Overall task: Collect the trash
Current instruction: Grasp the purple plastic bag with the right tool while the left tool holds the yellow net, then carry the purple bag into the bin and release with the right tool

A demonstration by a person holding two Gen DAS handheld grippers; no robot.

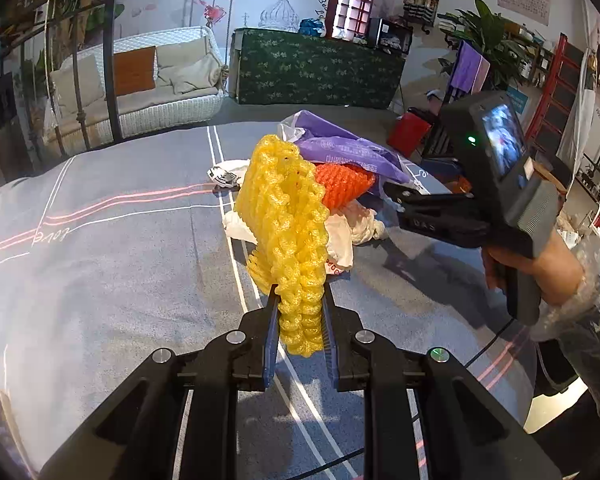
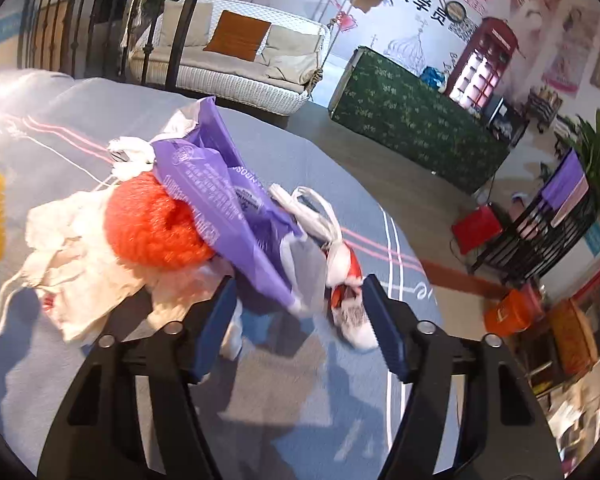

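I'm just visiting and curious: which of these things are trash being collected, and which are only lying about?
Trash job:
yellow foam net, shut in the left tool
orange foam net
purple bag
white bags
right tool, open

Just around:
wicker sofa
green-covered counter
red bucket

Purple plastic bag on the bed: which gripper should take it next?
Right. The right gripper is open, its blue pads either side of the purple plastic bag's lower edge. The left gripper is shut on the yellow foam fruit net and sits farther back.
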